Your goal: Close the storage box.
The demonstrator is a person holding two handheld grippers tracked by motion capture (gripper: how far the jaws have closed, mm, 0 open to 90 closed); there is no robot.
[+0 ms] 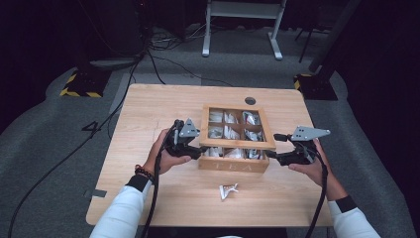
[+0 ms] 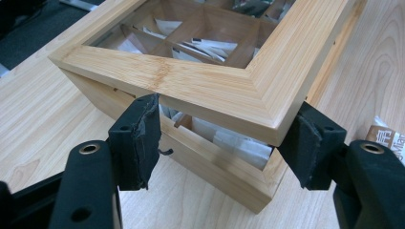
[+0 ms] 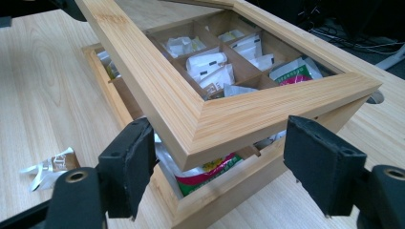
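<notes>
A light wooden table carries everything. Toward its far right, short of the grommet hole near the far edge, stands a wooden tea box, its front wall lettered "TEA". Its hinged lid, a bamboo frame around a clear pane, is raised at the front so that a gap shows above the compartments.

The left gripper is set at the lid's front left corner, jaws partly spread with the corner between the pads; whether they press on it cannot be told. The right gripper sits at the front right corner, jaws wide, a pad either side of the corner and apart from the wood.

The lid is judged stiff, light and smooth-faced, so slipping is likely; it is best taken by the frame's front corners or lifted from beneath its edge, never by the pane, which may be fragile.

Sachets fill the compartments; one red-and-green packet bears print too small to be read. A loose wrapper lies near the table's front edge, its lettering illegible.
</notes>
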